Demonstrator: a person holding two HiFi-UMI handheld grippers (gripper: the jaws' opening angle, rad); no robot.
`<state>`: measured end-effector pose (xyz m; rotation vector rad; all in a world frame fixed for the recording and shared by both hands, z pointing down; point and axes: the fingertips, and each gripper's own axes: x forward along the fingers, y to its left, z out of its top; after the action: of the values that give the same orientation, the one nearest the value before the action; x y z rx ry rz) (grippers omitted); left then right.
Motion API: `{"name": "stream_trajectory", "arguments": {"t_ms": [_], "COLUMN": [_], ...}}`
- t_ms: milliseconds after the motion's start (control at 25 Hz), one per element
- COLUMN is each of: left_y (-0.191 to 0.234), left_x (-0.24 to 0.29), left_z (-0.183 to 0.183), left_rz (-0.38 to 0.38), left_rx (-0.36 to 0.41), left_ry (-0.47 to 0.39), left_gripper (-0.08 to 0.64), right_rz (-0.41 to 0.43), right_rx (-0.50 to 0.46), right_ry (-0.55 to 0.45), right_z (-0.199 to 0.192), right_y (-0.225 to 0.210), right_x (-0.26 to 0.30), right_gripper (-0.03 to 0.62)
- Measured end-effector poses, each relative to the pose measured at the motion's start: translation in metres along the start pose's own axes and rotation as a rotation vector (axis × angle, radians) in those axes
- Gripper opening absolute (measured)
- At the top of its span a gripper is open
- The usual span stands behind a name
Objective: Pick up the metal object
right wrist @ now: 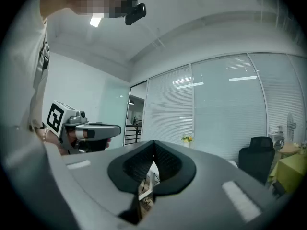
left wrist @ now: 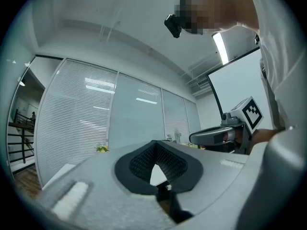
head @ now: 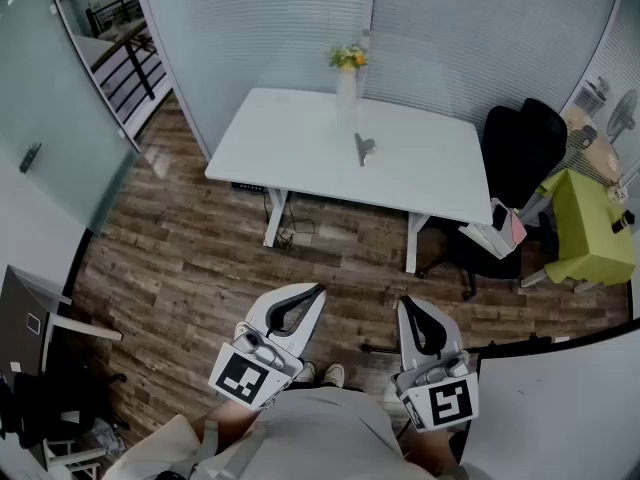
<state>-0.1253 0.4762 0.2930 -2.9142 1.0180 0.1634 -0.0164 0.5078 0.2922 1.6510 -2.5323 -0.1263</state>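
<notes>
I see the metal object (head: 364, 149) lying near the middle of the white bench (head: 290, 143), near a flower vase (head: 347, 73) at the far edge. My left hand-held gripper (head: 316, 292) and right hand-held gripper (head: 404, 304) hang well short of the bench's near edge, jaws closed together, holding nothing.

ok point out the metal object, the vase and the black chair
metal object (head: 364, 149): head view, its middle
vase (head: 347, 90): head view, its body
black chair (head: 522, 148): head view, its backrest
</notes>
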Motion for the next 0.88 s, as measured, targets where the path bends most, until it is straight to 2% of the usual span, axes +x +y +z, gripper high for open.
{"name": "stream_trajectory", "arguments": {"t_ms": [480,880], "left_y": [-0.019,0.018], "left_x": [0.043,0.07], "left_z": [-0.01,-0.021], "left_rz": [-0.005,0.013], "left_rx": [0.008,0.012], "left_ry": [-0.005,-0.002], "left_gripper": [0.002,0.002], "right_rz": [0.015,0.027], "right_rx": [0.013,0.003], "right_ry": [-0.013,-0.01], "right_z": [-0.012,-0.017], "right_y": [-0.045,-0.062], "right_x": [-0.003,0.039], "right_gripper": [0.005,0.005]}}
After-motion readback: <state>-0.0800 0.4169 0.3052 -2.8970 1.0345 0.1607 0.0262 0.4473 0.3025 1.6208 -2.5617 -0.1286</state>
